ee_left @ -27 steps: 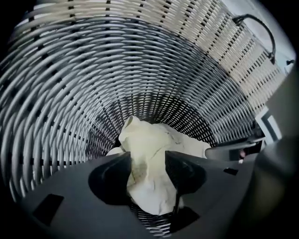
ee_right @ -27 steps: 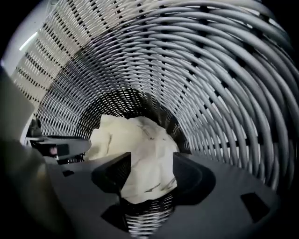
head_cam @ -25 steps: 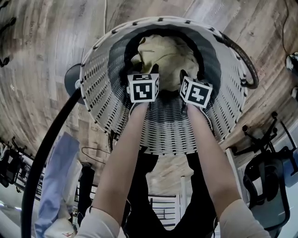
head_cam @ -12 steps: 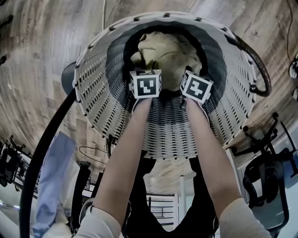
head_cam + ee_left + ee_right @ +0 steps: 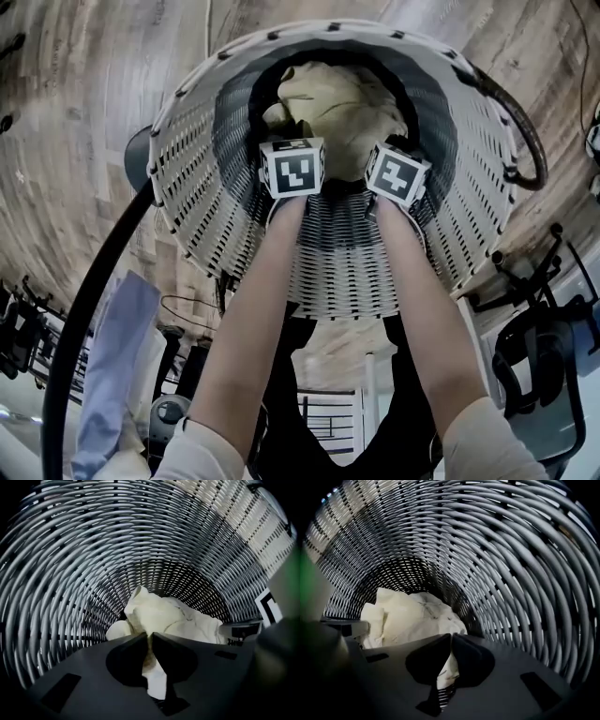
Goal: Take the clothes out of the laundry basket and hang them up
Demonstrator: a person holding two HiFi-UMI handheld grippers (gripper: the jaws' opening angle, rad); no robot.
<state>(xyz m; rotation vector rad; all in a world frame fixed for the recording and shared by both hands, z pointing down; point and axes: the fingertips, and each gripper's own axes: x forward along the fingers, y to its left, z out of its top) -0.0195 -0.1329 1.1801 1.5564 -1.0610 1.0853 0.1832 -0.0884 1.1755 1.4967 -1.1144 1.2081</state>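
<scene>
Head view shows us the cream garment [image 5: 339, 101] lying at the bottom of the laundry basket [image 5: 192, 187]. Our left claw [image 5: 150, 638] and right claw [image 5: 451, 641] have just been closing, and each now pinches a fold of it. We judge this garment is not yet lifted out or hung.

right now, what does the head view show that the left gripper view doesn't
Only the head view: the person's forearms, the wood floor, a blue cloth at lower left, and the whole round basket. Only the left gripper view: the left gripper, whose jaws have just been closing, pinched on a fold of the cream garment. Both: the basket's slatted wall and the garment lying at its bottom.
</scene>
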